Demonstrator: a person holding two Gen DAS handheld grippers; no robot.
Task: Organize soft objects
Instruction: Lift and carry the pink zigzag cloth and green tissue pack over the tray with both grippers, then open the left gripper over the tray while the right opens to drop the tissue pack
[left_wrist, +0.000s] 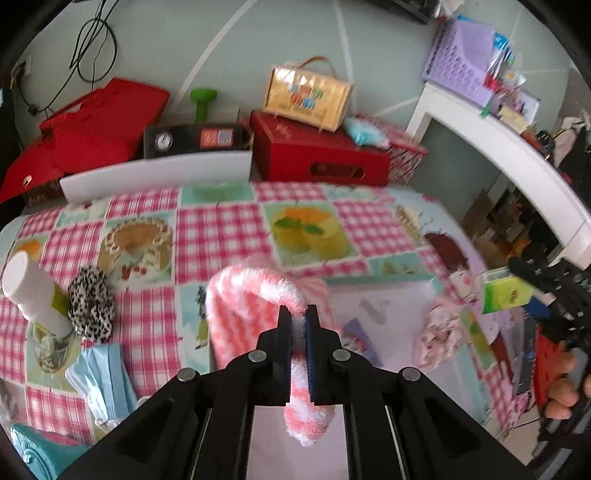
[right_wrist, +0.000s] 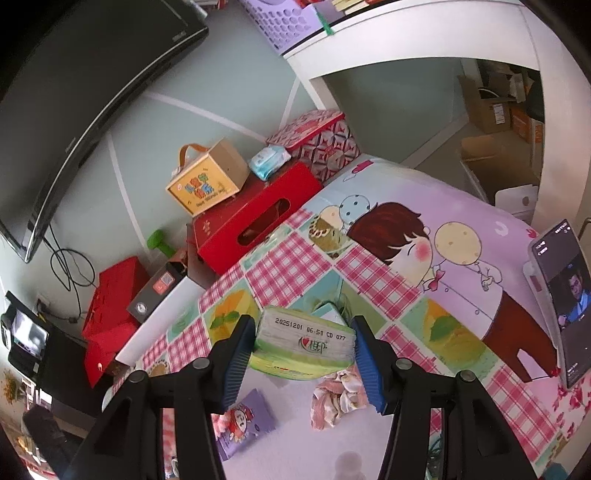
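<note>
The lower end of the fuzzy pink-and-white sock (left_wrist: 255, 317) is hidden behind the arms of the left tool (left_wrist: 298, 317), whose two fingers are pinched shut on the sock's folded middle; it is held above the worktop (left_wrist: 218, 229), both ends drooping. The left view is blurred, so the print on the checked cloth is hard to read. In the right view, a green tissue pack (right_wrist: 304, 345) is clamped between the blue pads (right_wrist: 364, 360) of the right tool (right_wrist: 303, 350), raised over the worktop's near edge; its front face is cut off below. A leopard scrunchie (left_wrist: 91, 308) is seen near the left edge, touching a white bottle (left_wrist: 35, 291).
</note>
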